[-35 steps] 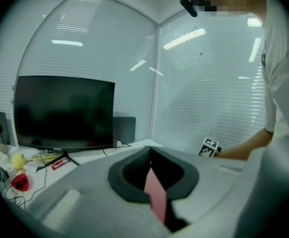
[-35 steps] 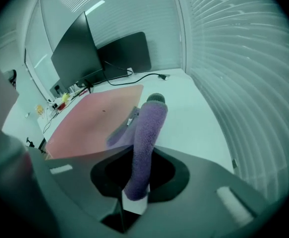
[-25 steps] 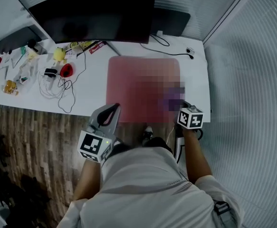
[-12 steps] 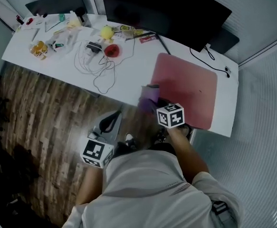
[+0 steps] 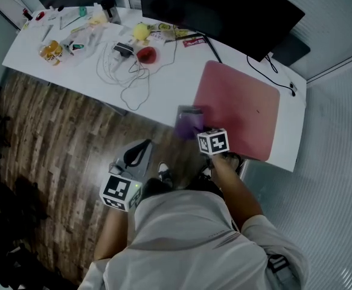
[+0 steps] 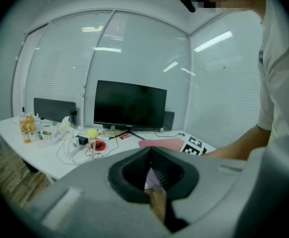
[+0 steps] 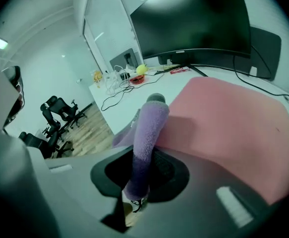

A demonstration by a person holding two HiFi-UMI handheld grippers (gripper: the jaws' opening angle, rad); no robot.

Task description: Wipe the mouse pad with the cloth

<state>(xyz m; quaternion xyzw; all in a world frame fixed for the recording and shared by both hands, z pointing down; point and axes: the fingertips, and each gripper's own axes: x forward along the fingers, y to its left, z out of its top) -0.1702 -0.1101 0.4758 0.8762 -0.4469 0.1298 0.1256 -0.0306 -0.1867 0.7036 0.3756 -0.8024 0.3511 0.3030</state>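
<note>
white desk (image 5: 163, 92) bears flat pink mouse pad (image 5: 242, 110); right gripper (image 5: 200, 132) fingers pinch fuzzy purple cloth (image 7: 151, 128); left gripper (image 5: 143, 146) fingers together, empty

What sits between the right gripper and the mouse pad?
The purple cloth, clamped in the right gripper, beside the mouse pad; right gripper view shows it.

A dark monitor (image 5: 224, 11) stands on the white desk (image 5: 163, 86) near tangled cables (image 5: 124, 77), wood-plank floor (image 5: 49, 156) alongside

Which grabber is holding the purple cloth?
The right gripper, by the pink mouse pad, is shut on the purple cloth. The left gripper is shut on nothing, over the wooden floor.
</note>
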